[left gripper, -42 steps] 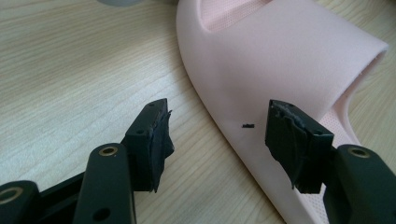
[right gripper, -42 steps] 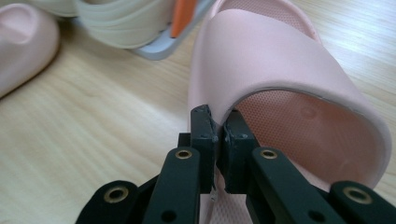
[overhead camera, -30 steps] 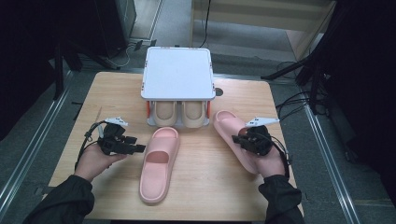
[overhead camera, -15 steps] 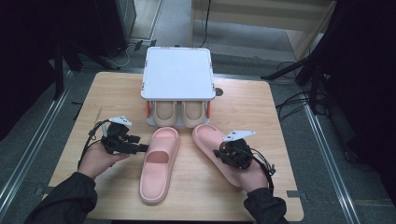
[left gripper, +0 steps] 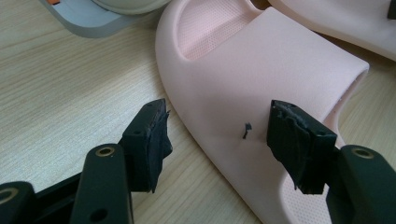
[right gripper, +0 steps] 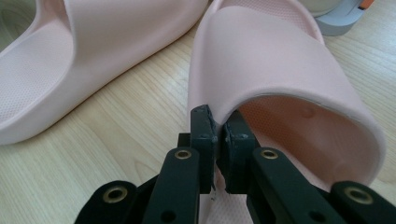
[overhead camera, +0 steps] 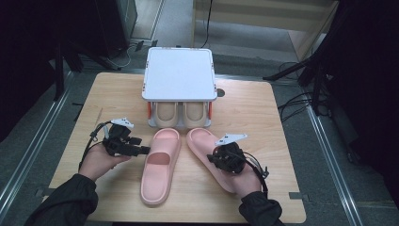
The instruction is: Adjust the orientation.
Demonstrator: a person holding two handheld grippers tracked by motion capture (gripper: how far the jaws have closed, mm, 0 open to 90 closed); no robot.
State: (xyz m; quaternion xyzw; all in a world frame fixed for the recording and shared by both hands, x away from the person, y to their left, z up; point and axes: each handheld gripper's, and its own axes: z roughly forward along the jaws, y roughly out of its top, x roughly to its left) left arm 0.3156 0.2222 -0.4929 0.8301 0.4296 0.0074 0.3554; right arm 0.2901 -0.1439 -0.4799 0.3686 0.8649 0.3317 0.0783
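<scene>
Both forearms, in dark sleeves, are coming in from the near edge. The left hand (overhead camera: 99, 160) is holding the left gripper (overhead camera: 141, 150) level, its fingers (left gripper: 148, 140) standing wide apart. The right hand (overhead camera: 244, 181) is gripping the right gripper (overhead camera: 214, 159), whose fingers (right gripper: 204, 135) are pinching nearly together, pointing inward.

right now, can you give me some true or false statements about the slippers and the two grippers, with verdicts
1. The right gripper is shut on the strap edge of the right pink slipper. True.
2. The left gripper is clamped on the left pink slipper. False: its jaws stand open, one over the slipper and one beside it.
3. Two beige slippers sit under the top of the white rack. True.
4. The pink slippers are stacked. False: they lie side by side on the wooden table.
</scene>
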